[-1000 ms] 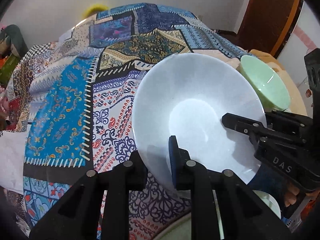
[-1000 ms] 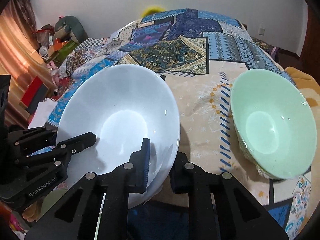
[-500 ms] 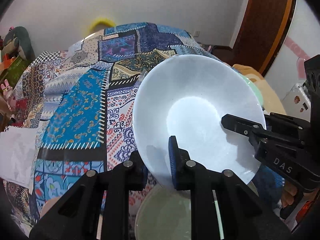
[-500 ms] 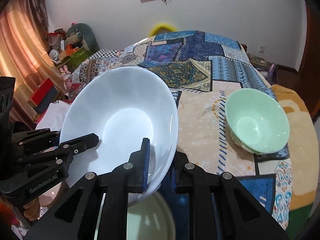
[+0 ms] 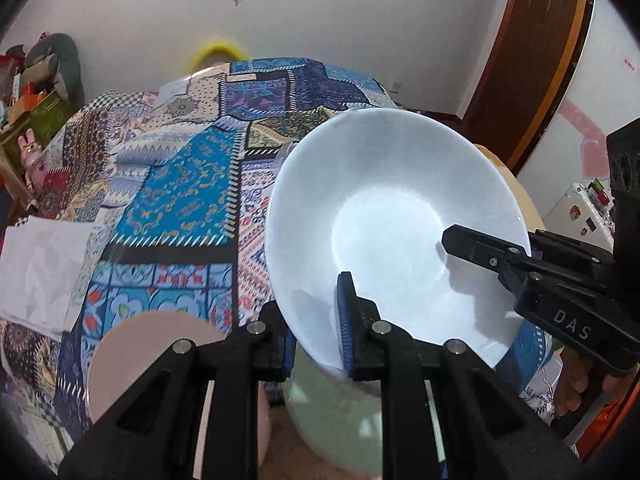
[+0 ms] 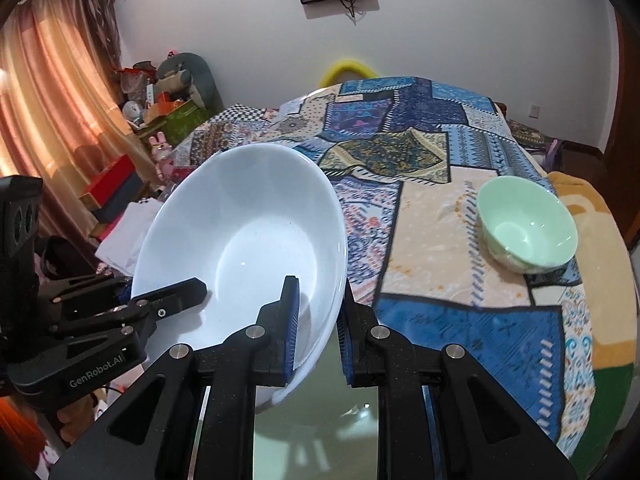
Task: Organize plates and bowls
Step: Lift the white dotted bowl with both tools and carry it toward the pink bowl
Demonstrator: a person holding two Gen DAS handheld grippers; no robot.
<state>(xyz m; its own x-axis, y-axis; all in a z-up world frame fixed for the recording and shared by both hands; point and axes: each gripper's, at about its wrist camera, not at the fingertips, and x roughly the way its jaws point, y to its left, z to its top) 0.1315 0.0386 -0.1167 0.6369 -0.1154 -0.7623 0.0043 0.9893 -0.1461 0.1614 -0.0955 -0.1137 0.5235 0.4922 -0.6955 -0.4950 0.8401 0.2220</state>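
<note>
Held thing: one white bowl (image 5: 394,236), lifted clear of the patchwork bedspread (image 5: 180,200) and tilted, its open face turned toward both cameras.

Left gripper (image 5: 316,320): clamped on the bowl's near rim, one blue pad inside the wall and one outside.

Right gripper (image 6: 318,320): also pinching the rim, at a neighbouring spot; the inner pad lies on the white wall, the outer pad seems to touch the outside, though the rim partly hides it.

Key relation: the bowl hangs directly above a pale green dish (image 5: 340,412) that sits low between the gripper arms, so the dish lies straight below and slightly nearer the person than the bowl. My reading is that the next move is a descent with the bowl levelled first.

Nearer hand: neither; both hold the same bowl from adjacent sides.

Other targets: a green bowl (image 6: 528,226) rests well apart, on the right side of the bedspread; a pink plate (image 5: 152,356) lies just left of the pale dish.

Count: two bowls, one pink plate, one pale green dish whose kind I cannot tell.
</note>
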